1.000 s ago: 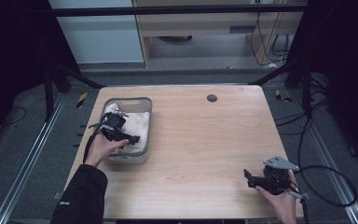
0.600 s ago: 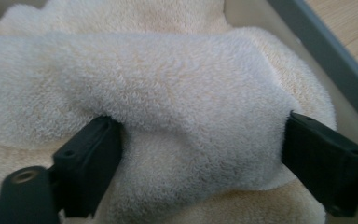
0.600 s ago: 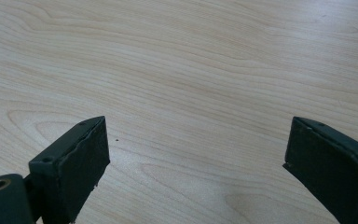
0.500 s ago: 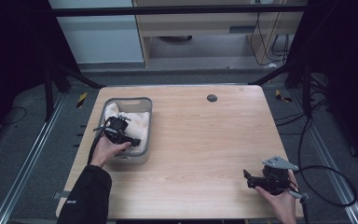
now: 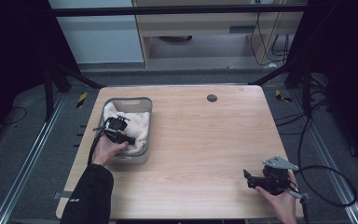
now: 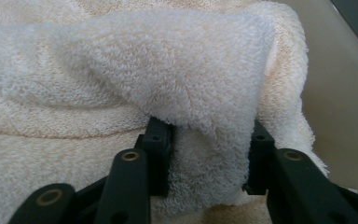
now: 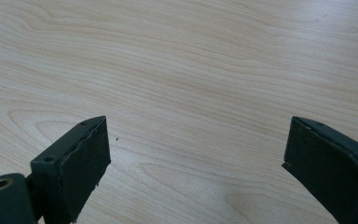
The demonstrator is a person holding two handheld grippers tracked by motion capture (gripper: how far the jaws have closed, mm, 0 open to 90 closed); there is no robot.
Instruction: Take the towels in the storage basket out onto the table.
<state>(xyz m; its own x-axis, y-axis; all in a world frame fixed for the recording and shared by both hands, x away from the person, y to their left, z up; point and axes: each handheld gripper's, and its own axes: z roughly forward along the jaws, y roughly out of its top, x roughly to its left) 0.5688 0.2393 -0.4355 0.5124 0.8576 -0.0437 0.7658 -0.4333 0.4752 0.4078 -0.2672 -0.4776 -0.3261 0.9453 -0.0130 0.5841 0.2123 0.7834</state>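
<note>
Two jaws of the left hand-held gripper [image 6: 205, 154] pinch a cream towel [image 6: 121, 84] fold inside the grey bin [image 5: 142, 103]; the right hand-held gripper [image 7: 196, 154] gapes empty.

Towel [image 6: 177, 79]: cream terry cloth, looped, rough nap. Table [image 7: 205, 70]: pale wood grain, smooth, matt. Bin [image 5: 142, 156]: grey plastic, smooth.

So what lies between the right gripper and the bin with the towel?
Bare table, going by the high view: nothing sits between the right gripper and the bin holding the towel.
</note>
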